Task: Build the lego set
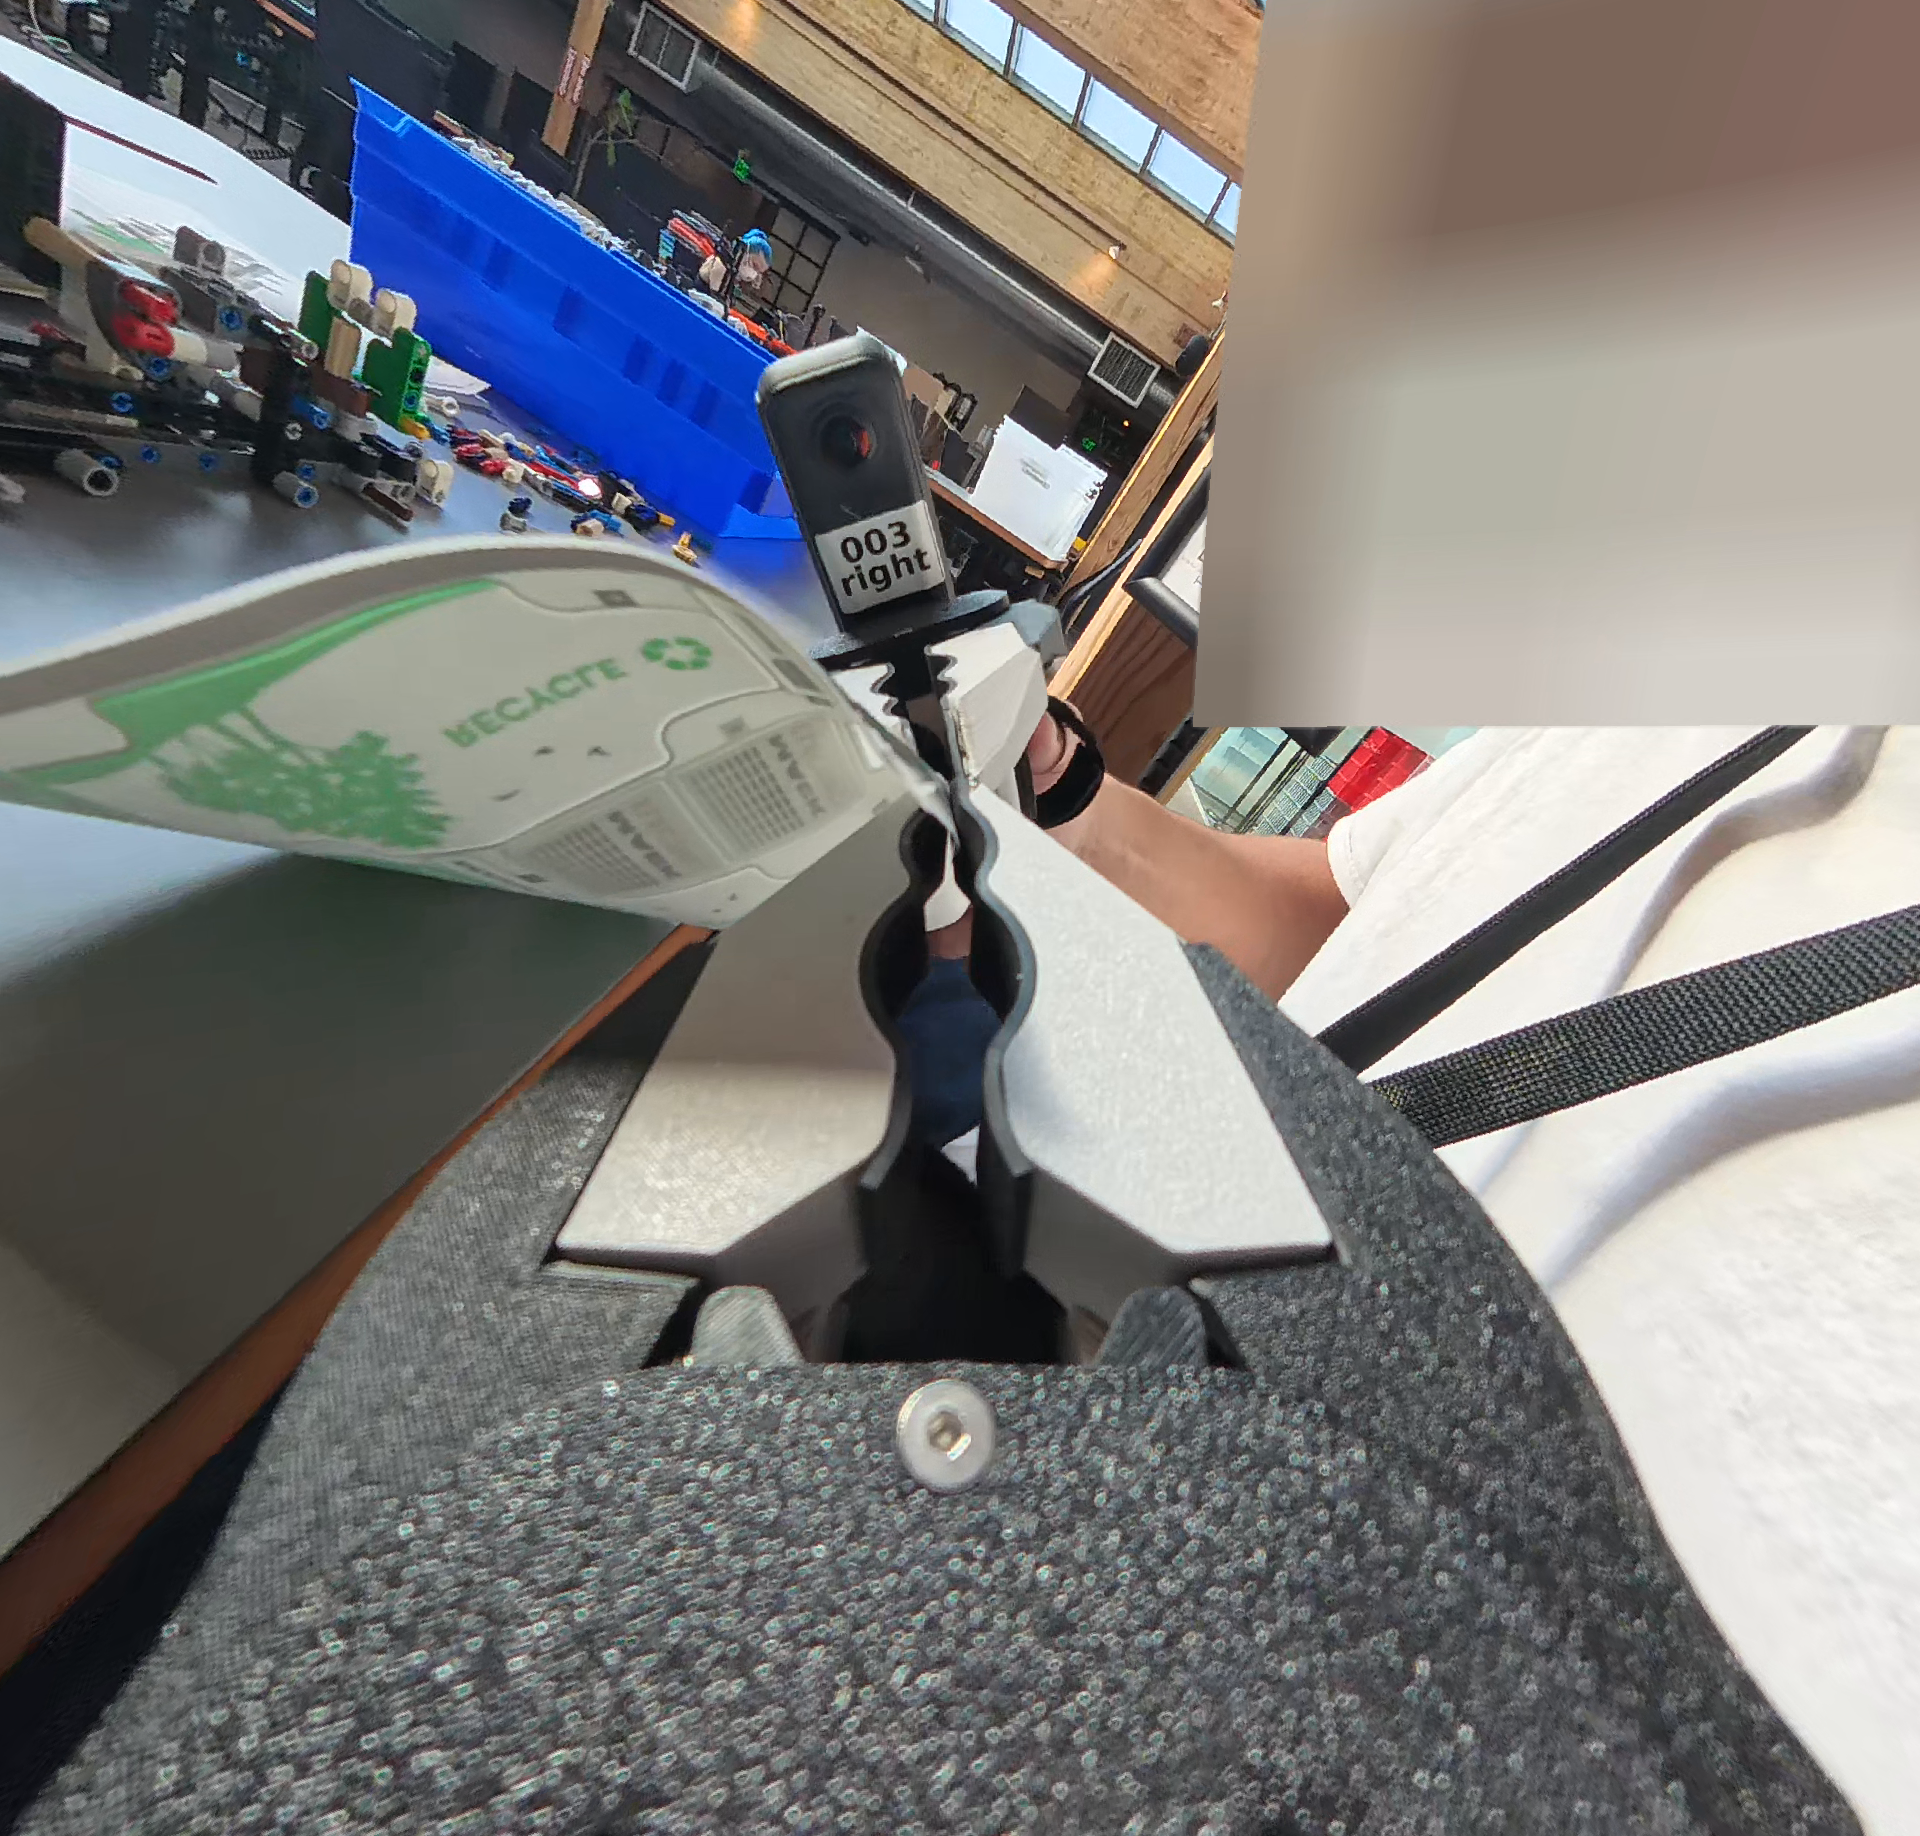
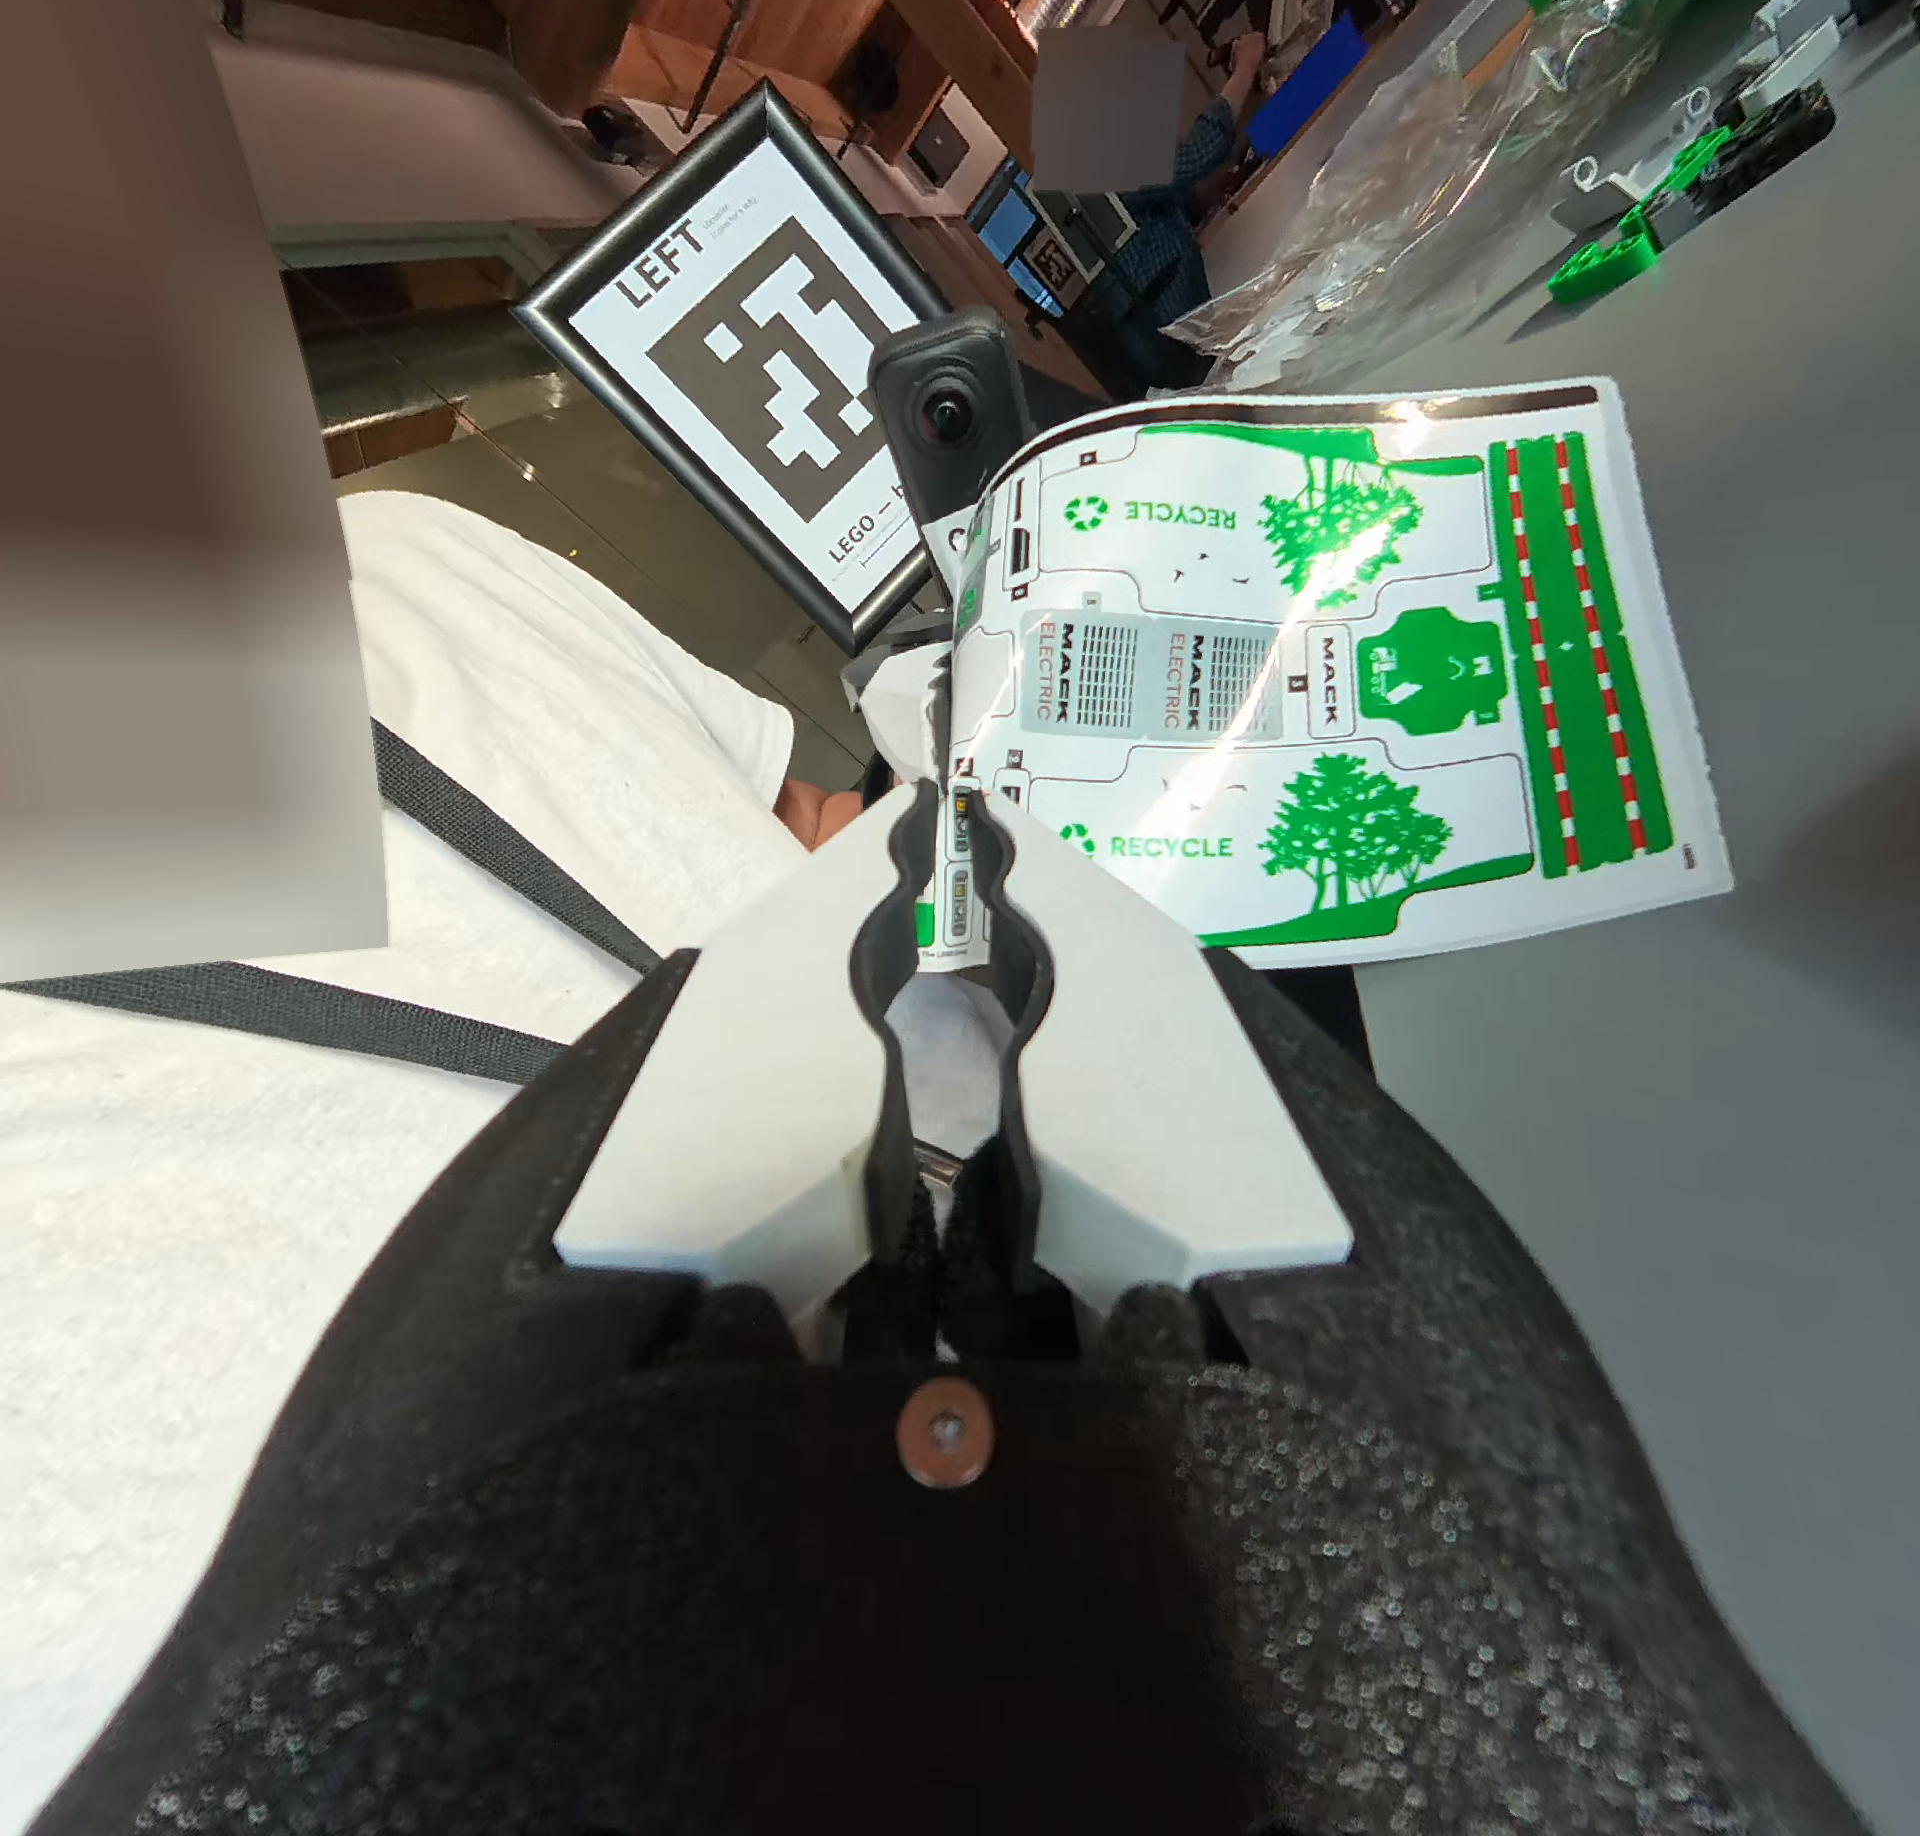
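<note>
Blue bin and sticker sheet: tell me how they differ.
The blue bin rests on the table; the sticker sheet is held above it, pinched at one edge by both tongs, left and right. The bin is rigid, deep and plain blue; the sheet is thin, curved, white with green printing.

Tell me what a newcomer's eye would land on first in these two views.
The glossy sticker sheet with green trees and red-and-white striped bands, curling in mid-air above the grey table. Both grippers pinch one edge of it: the right gripper low on that edge, the left gripper beside it. Next, the blue bin and the half-built brick model farther back on the table.
</note>
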A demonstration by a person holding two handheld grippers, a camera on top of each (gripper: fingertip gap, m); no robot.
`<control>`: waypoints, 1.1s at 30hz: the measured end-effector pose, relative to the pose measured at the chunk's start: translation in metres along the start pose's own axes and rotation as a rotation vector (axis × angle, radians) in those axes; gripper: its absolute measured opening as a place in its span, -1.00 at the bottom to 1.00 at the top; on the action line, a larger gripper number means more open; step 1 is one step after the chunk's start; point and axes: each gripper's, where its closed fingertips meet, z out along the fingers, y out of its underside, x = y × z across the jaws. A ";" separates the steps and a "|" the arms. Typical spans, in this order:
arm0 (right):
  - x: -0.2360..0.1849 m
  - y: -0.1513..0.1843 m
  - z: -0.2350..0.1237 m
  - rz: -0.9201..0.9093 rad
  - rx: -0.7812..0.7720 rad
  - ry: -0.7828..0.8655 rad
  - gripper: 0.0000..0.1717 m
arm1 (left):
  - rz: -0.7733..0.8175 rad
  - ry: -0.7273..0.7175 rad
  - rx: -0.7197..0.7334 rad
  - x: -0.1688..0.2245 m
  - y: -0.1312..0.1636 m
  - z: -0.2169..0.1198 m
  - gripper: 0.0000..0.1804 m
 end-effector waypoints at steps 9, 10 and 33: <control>0.001 -0.003 -0.001 0.014 0.018 -0.010 -1.00 | 0.052 -0.027 -0.034 -0.002 0.005 0.000 -1.00; 0.001 -0.002 -0.001 0.007 0.013 -0.003 -1.00 | 0.046 -0.026 -0.032 -0.002 0.005 0.000 -1.00; 0.005 0.003 0.000 -0.113 -0.051 0.112 -1.00 | 0.049 -0.030 -0.039 -0.003 0.005 0.000 -1.00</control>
